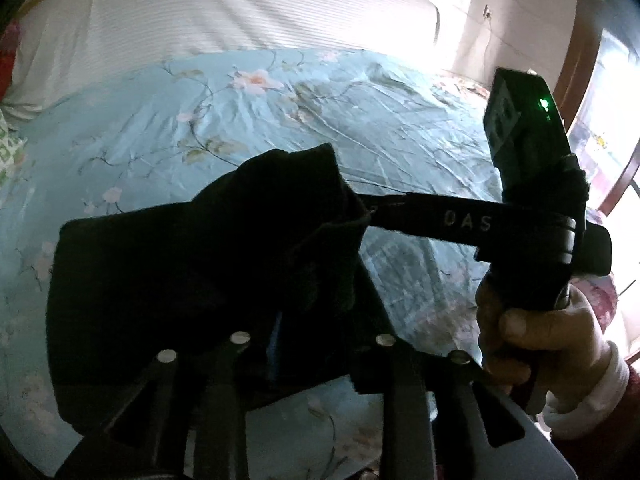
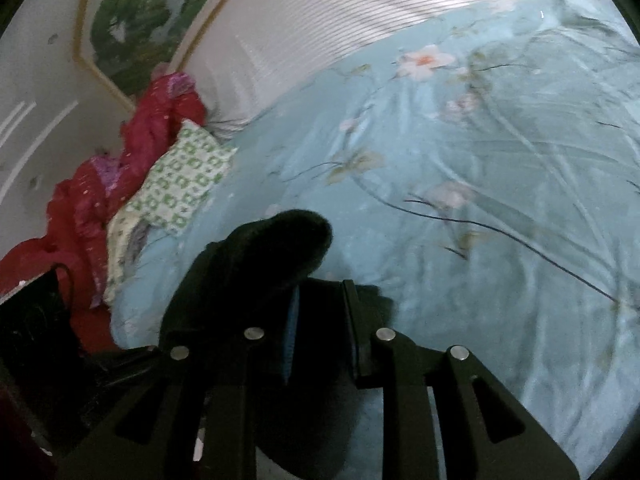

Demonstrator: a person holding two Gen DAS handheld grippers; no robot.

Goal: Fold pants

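Both jaws narrowly parted, gripping black pants

At the lower middle of the frame, the right gripper holds dark pants between its jaws. Behind lies a blue flowered sheet. At left are a green-patterned pillow and red cloth.

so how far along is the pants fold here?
Done: the black pants already look doubled into a compact block on the blue floral bedspread. In hand: both grippers have bunched black cloth between their fingers, the left gripper at the near edge and the right gripper reaching in from the side. Left: probably lay the lifted cloth flat and let go; too dark to tell how many folds remain.
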